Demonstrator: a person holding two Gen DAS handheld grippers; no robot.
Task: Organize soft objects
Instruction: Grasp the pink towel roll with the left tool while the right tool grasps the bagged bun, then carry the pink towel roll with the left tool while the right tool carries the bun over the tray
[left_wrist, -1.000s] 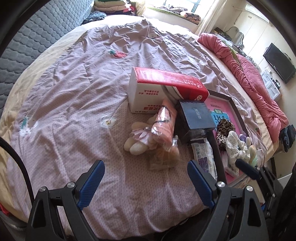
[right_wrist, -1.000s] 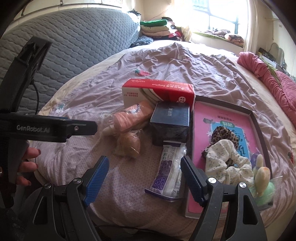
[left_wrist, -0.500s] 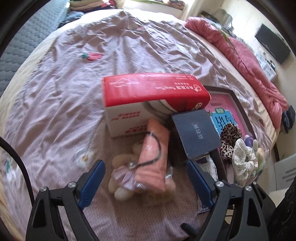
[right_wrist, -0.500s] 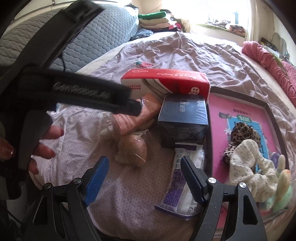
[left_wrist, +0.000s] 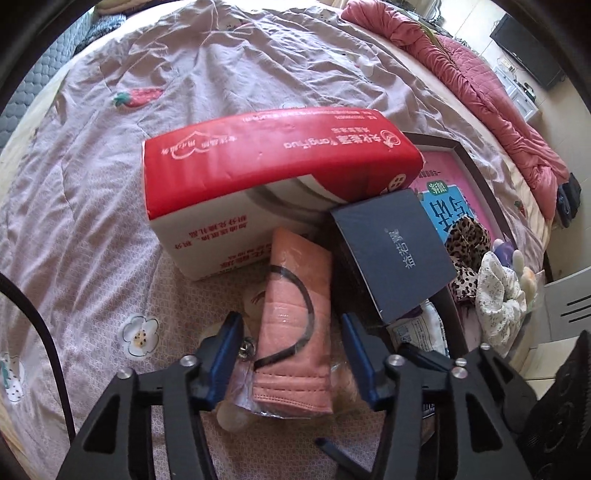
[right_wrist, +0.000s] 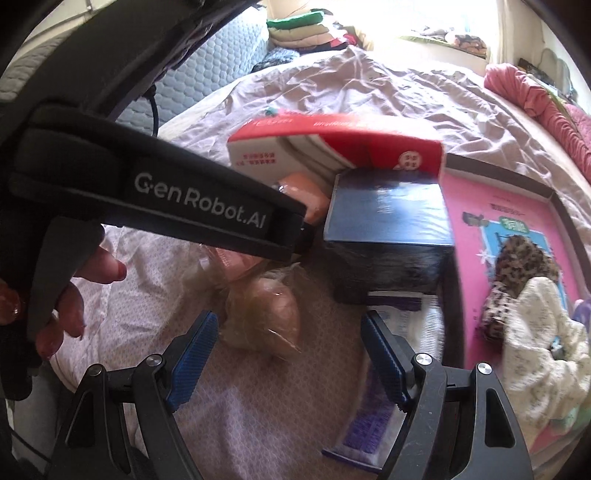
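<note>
A wrinkled mauve quilted bedspread (left_wrist: 110, 206) carries a red-and-white tissue pack (left_wrist: 273, 184). Against it lies a pink bagged fabric roll (left_wrist: 295, 317), between the left gripper (left_wrist: 291, 339)'s closing, untouching jaws. The right gripper (right_wrist: 291, 350) hangs unclenched, empty.

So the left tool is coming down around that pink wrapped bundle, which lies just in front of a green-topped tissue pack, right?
Not quite: the tissue pack has a red top, not green, as the left wrist view shows. The rest holds: the left tool straddles the pink wrapped bundle, its jaws closing around it, and the bundle lies just in front of that pack.
</note>
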